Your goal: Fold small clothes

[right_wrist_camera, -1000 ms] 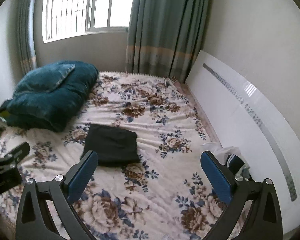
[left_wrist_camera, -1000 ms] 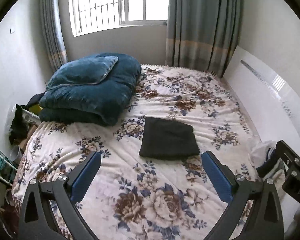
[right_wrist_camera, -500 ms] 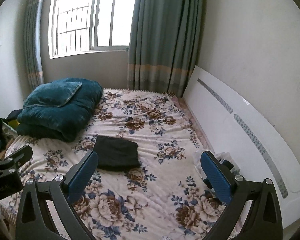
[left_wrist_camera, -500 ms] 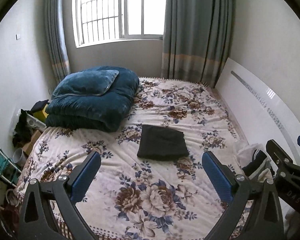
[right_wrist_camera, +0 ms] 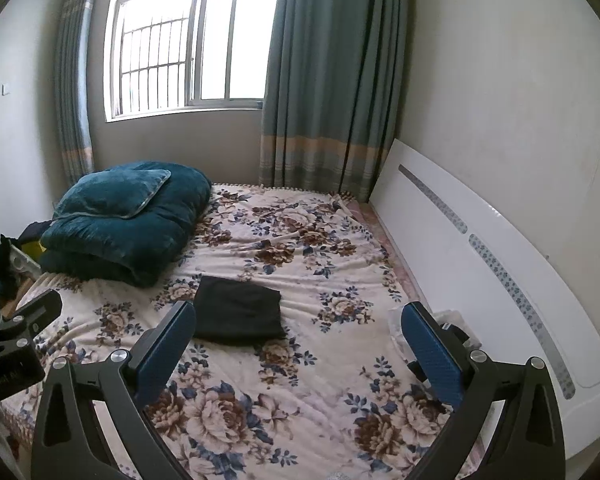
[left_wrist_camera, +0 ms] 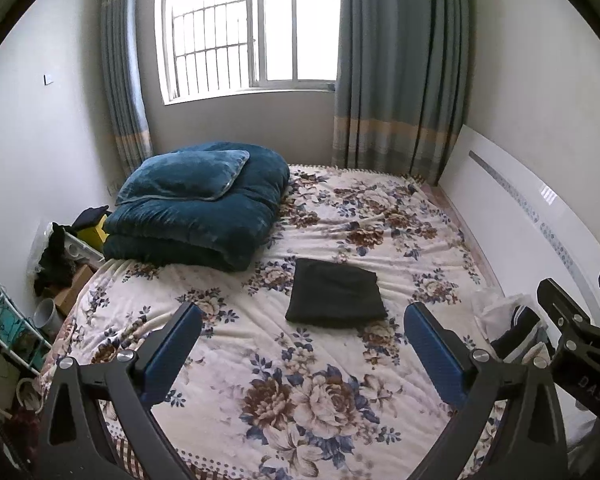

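A black garment (left_wrist_camera: 334, 299) lies folded into a flat rectangle in the middle of the floral bedspread (left_wrist_camera: 300, 380); the right wrist view has the same garment (right_wrist_camera: 238, 310) left of centre. My left gripper (left_wrist_camera: 302, 346) is open, held high above the near end of the bed, well short of the garment, with nothing between its blue pads. My right gripper (right_wrist_camera: 298, 340) is open too, empty, and equally far back. A pile of loose clothes in a plastic bag (left_wrist_camera: 512, 324) sits at the bed's right edge.
A folded teal quilt with a pillow (left_wrist_camera: 200, 216) fills the far left corner of the bed. A white headboard panel (right_wrist_camera: 480, 264) leans along the right wall. Clutter and a rack (left_wrist_camera: 8, 320) stand on the floor at left. Window and curtains are behind the bed.
Both grippers have pulled back and risen away from the bed, so the folded garment looks smaller and farther off. Both stay open and empty.
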Demonstrator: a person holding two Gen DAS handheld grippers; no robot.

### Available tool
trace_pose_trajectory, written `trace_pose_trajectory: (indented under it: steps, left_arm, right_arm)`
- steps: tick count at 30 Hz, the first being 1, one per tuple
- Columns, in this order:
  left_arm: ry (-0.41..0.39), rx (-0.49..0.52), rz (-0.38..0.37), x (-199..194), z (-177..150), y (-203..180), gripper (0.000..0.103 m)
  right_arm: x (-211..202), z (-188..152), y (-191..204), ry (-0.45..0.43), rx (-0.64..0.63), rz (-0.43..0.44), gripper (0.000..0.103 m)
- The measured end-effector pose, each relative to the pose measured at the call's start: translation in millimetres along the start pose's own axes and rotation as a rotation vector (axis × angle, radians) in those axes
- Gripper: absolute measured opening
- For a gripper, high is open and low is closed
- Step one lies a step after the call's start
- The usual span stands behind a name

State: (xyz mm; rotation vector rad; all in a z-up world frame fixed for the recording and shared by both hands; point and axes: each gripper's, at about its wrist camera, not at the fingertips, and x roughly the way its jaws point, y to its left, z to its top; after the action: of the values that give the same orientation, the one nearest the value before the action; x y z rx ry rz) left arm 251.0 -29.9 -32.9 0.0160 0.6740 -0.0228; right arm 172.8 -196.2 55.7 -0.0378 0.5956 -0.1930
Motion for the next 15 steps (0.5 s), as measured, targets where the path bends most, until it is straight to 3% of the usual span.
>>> trace_pose_trajectory:
  steps: [15]
  left_arm:
    - [-0.011, -0.006, 0.007, -4.1, 3.2, 1.5, 0.103]
  right_arm:
    - [-0.7, 3.1, -4.0, -0.002, 0.007, 0.034, 0.103]
